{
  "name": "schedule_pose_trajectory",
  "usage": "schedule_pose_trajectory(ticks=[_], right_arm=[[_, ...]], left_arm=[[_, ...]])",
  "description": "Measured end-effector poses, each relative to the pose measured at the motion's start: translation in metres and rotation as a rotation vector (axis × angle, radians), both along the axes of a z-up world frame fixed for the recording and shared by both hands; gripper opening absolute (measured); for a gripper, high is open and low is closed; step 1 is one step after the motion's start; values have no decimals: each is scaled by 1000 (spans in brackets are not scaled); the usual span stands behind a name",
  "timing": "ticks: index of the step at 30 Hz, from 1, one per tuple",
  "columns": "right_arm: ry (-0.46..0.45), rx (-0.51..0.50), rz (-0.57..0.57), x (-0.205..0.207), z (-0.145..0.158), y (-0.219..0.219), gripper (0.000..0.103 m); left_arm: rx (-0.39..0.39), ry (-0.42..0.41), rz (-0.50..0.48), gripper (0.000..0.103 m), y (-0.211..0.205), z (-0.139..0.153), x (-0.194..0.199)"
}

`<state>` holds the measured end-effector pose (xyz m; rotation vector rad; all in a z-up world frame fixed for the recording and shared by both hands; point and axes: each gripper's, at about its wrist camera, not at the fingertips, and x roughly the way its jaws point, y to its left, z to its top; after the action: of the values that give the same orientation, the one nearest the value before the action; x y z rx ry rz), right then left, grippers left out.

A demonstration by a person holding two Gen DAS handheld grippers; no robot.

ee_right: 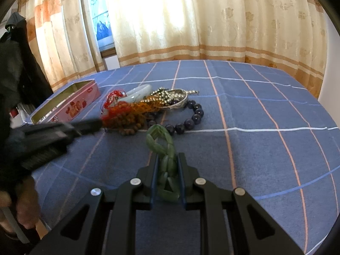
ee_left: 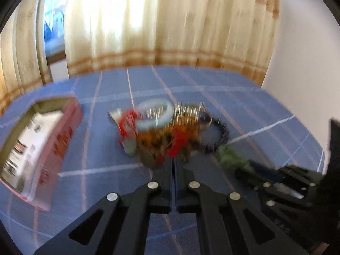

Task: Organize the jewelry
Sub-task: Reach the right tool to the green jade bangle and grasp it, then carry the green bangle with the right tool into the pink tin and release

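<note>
A heap of jewelry (ee_left: 167, 127) lies on the blue checked cloth (ee_left: 233, 97): a pale jade bangle (ee_right: 138, 92), red and orange cords (ee_right: 125, 108), brown beads, a silver chain and a dark bead bracelet (ee_right: 196, 116). My left gripper (ee_left: 174, 159) is shut, its tips at the heap's near edge by the red cord; blur hides whether it grips anything. It also shows in the right wrist view (ee_right: 95, 125). My right gripper (ee_right: 167, 159) is shut on a green jade bracelet (ee_right: 161, 142), which also shows in the left wrist view (ee_left: 231, 157).
An open pink tin box (ee_right: 70, 106) stands left of the heap, also shown in the left wrist view (ee_left: 38, 144). Curtains (ee_right: 191, 21) hang behind the table's far edge. A white wall (ee_left: 308, 42) is on the right.
</note>
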<state>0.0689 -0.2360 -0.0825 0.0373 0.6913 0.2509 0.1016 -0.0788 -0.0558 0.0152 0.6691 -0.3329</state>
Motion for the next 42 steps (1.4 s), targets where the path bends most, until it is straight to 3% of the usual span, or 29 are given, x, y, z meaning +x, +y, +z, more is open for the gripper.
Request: schedule_pose_trajectory(ticks=[6, 15, 28, 42], right_arm=[[-17, 10, -9, 0, 2, 1, 20], [-68, 9, 7, -5, 16, 1, 20], [-121, 0, 92, 2, 44, 35, 20], [-173, -27, 258, 36, 79, 114, 20]], left_arm=[[-38, -118, 22, 0, 27, 39, -8], [-85, -175, 46, 0, 54, 71, -11], [-68, -237, 80, 0, 73, 82, -25], [-22, -258, 205, 0, 143, 80, -6]])
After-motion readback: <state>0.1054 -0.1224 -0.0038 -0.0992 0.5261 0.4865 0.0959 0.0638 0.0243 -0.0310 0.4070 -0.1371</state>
